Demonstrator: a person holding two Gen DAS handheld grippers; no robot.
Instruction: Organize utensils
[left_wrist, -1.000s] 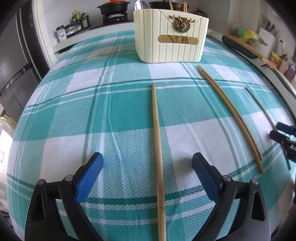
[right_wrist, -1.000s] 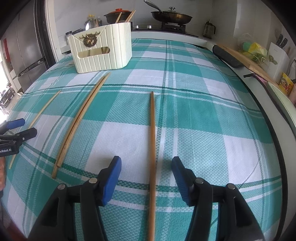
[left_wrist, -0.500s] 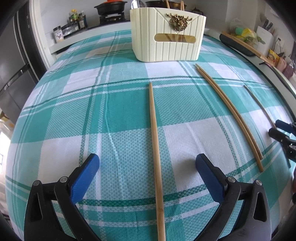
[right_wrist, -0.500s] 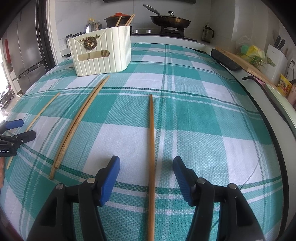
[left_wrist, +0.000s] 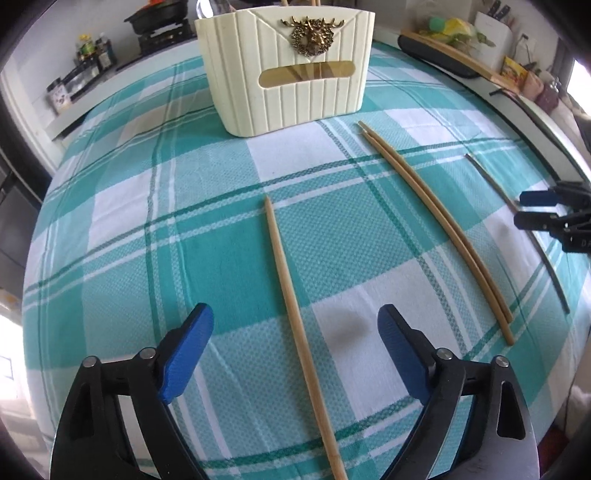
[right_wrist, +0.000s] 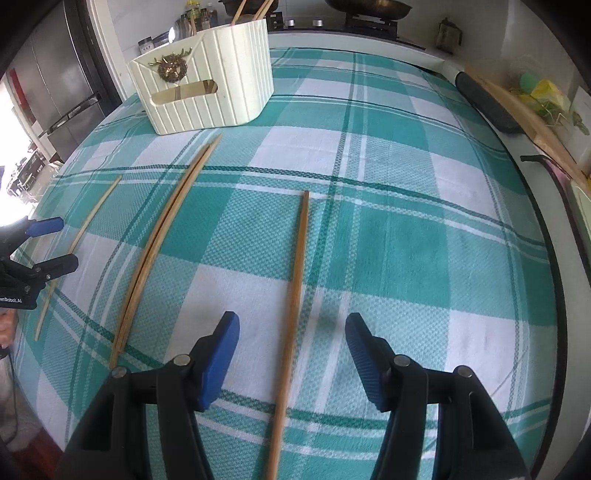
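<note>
1. In the left wrist view, the left gripper (left_wrist: 295, 343) sits at the bottom of the frame, its blue fingers (left_wrist: 186, 354) spread and just closing in. A single chopstick (left_wrist: 291, 302) lies between them on the checked cloth (left_wrist: 122, 236), untouched by either pad.
2. The cream holder (left_wrist: 291, 70) stands at the top centre with sticks already inside. A pair of chopsticks (left_wrist: 436, 221) lies to its lower right.
3. In the right wrist view, the right gripper (right_wrist: 291, 354) straddles another chopstick (right_wrist: 295, 295) at lower centre. Its fingers are also apart and just narrowing, pinching nothing yet.
4. The risks, as a judgement:
   - A thin round stick could roll or skid on the cloth if one pad lands first.
   - Grabbed near its end, a stick may droop and miss the holder's opening.
   - Pads coming down too low could snag the cloth and drag the pair out of line.
   - The two grippers work near each other, so a careless swing toward the holder could make them collide.
</note>
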